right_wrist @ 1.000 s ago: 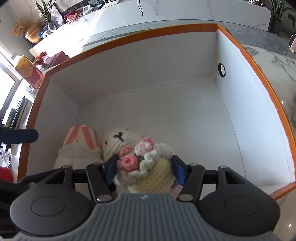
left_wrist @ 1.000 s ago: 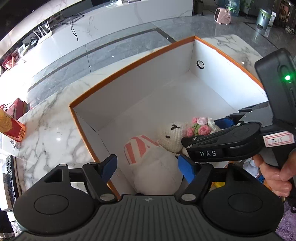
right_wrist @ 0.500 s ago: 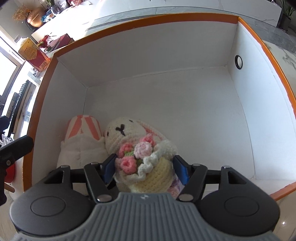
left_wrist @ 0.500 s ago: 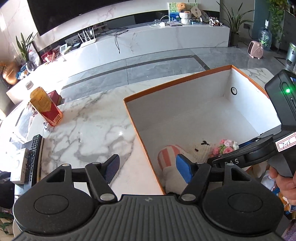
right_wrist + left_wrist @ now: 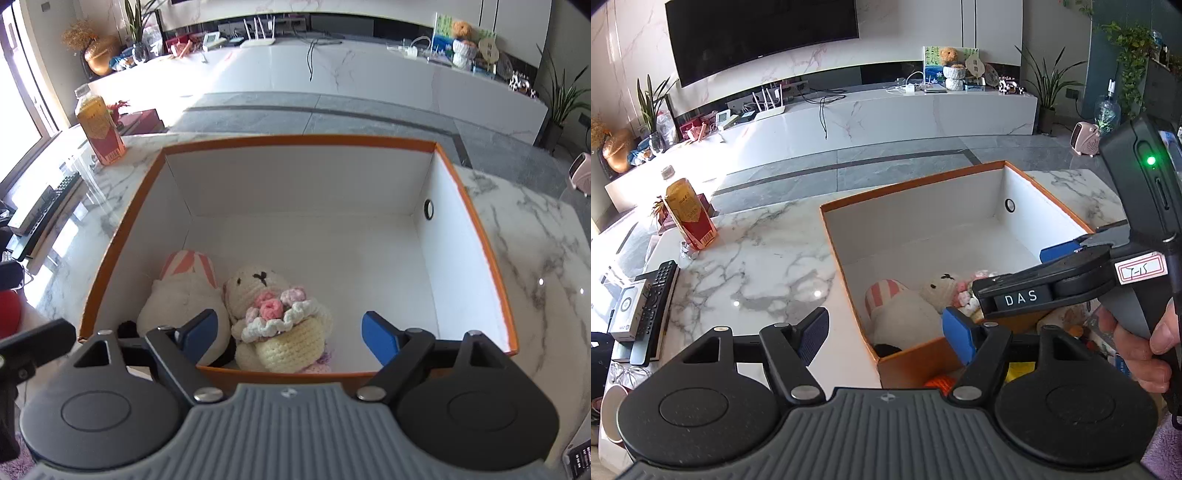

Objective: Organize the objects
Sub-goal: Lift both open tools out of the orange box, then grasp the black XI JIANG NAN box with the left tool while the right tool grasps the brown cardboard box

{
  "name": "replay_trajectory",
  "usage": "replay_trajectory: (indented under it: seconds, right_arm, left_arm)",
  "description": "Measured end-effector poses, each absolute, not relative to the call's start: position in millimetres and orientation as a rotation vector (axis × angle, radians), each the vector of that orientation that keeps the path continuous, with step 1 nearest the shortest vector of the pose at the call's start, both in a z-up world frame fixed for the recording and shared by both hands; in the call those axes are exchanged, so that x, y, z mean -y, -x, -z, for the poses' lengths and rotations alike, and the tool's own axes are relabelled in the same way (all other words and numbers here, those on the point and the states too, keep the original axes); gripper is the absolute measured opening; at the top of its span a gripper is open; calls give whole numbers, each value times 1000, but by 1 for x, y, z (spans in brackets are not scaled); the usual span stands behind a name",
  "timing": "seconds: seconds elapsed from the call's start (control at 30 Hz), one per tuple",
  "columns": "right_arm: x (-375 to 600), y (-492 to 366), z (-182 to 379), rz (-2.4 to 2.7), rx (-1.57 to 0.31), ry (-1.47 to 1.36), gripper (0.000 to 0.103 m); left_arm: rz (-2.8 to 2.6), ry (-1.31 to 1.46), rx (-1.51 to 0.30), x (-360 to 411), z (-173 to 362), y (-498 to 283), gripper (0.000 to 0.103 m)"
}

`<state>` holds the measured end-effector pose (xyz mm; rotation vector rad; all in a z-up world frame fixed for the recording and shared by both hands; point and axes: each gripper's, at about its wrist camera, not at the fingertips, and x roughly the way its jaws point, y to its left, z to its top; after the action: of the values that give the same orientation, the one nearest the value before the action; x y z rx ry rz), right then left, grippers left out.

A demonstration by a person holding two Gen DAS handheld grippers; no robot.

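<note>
An orange box with white inside (image 5: 472, 206) (image 5: 964, 199) stands on the marble table. In its near left corner lie a crocheted bunny holding a pink flower bouquet (image 5: 275, 314) (image 5: 942, 288) and a white plush with pink-striped ears (image 5: 184, 291) (image 5: 897, 306). My right gripper (image 5: 288, 334) is open and empty, raised above the box's near edge over the bunny. My left gripper (image 5: 886, 334) is open and empty, above the box's near left corner. The right gripper body (image 5: 1071, 273) shows in the left wrist view.
A yellow-red carton (image 5: 689, 214) (image 5: 99, 129) stands at the table's far left. A remote and small devices (image 5: 652, 299) lie at the left edge. Colourful items (image 5: 1060, 332) lie in front of the box, partly hidden.
My right gripper opened, let go of the crocheted bunny in the box and pulled up and back. My left gripper also rose and drew back from the box.
</note>
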<state>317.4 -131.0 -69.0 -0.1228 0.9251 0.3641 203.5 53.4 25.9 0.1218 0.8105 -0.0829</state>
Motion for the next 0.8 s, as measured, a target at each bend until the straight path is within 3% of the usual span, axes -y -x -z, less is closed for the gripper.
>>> replay_trajectory:
  seconds: [0.4, 0.8]
  right_arm:
    - [182, -221, 22, -360, -630, 86, 93]
    - [244, -151, 89, -274, -792, 103, 94]
  left_arm:
    - [156, -19, -743, -35, -30, -148, 82]
    - [325, -7, -857, 6, 30, -114, 85]
